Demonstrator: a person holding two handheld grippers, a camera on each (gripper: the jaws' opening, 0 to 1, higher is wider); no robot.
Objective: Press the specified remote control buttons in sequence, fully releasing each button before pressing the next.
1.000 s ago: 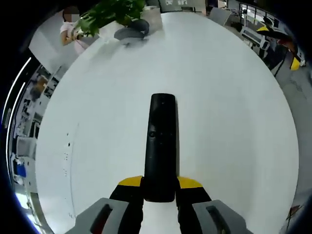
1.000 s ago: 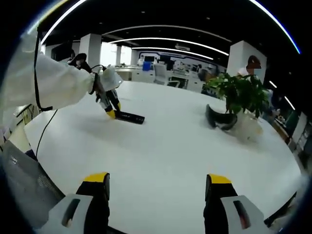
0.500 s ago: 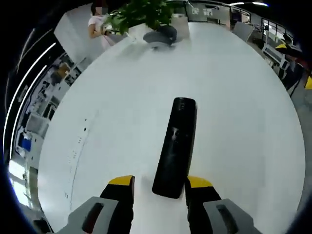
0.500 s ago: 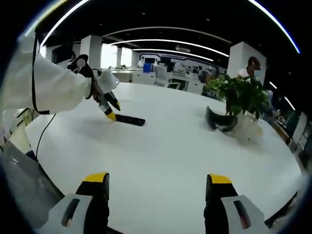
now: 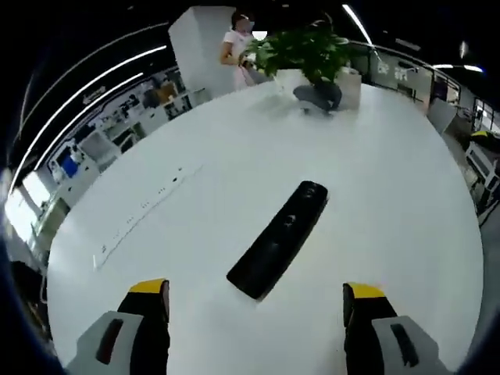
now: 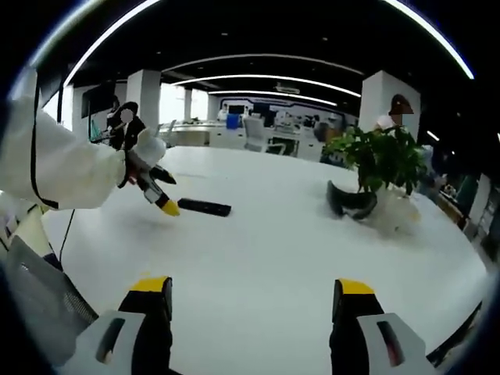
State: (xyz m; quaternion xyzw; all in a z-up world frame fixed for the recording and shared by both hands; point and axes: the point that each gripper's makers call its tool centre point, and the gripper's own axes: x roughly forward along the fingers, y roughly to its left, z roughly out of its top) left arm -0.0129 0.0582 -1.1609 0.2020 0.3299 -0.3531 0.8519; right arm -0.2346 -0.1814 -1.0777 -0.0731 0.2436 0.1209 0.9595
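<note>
A long black remote control (image 5: 279, 238) lies flat on the white table (image 5: 391, 195), slanting up to the right. My left gripper (image 5: 254, 291) is open, lifted above the remote's near end, its yellow-tipped jaws spread wide to either side and touching nothing. In the right gripper view the same remote (image 6: 204, 208) lies far off on the table, with the left gripper (image 6: 160, 195) held over its left end by a white-sleeved arm (image 6: 55, 168). My right gripper (image 6: 248, 287) is open with nothing between its jaws, well short of the remote.
A potted green plant (image 5: 301, 51) with a dark curved object (image 5: 319, 95) at its base stands at the table's far side, also the plant (image 6: 383, 160) in the right gripper view. A person (image 5: 238, 43) stands behind it. The table's rim (image 5: 78, 226) curves on the left.
My left gripper has let go of the remote, opened wide and pulled back and up. The remote now lies free on the table. The right gripper has stayed almost still.
</note>
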